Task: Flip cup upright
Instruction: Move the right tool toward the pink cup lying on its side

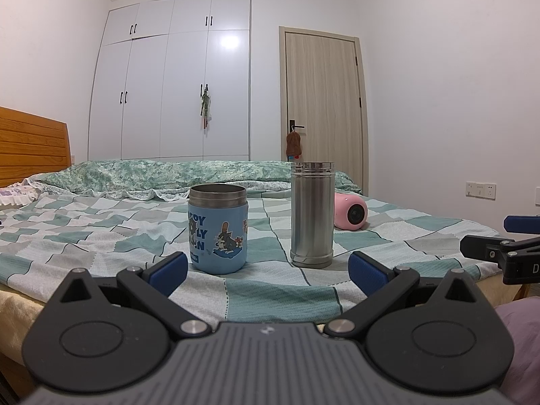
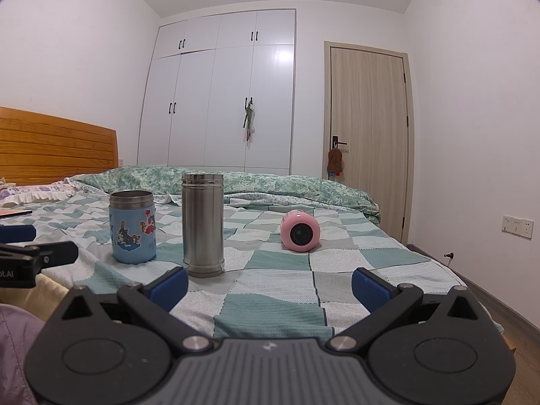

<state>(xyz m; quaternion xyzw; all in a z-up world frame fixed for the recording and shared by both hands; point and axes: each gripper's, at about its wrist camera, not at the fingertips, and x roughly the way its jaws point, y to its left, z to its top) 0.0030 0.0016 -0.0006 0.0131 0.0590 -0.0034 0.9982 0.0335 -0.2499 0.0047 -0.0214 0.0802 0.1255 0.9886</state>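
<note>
A checked green-and-white bedspread (image 2: 287, 290) carries a tall steel flask (image 2: 203, 224) and a blue cartoon cup (image 2: 132, 227), both upright, while a pink cup (image 2: 300, 232) lies on its side farther back. The left gripper (image 1: 268, 270) and right gripper (image 2: 270, 278) hover level, jaws spread wide, holding nothing.

Partly hidden blue lettering on the blue cartoon cup (image 1: 218, 233) reads "…PPY", "…LY" and "…N" in stacked lines. Well to its right, the right gripper's black body (image 1: 521, 266) shows a white "D"; the left gripper's body (image 2: 13, 271) reads "…ot.AI".
</note>
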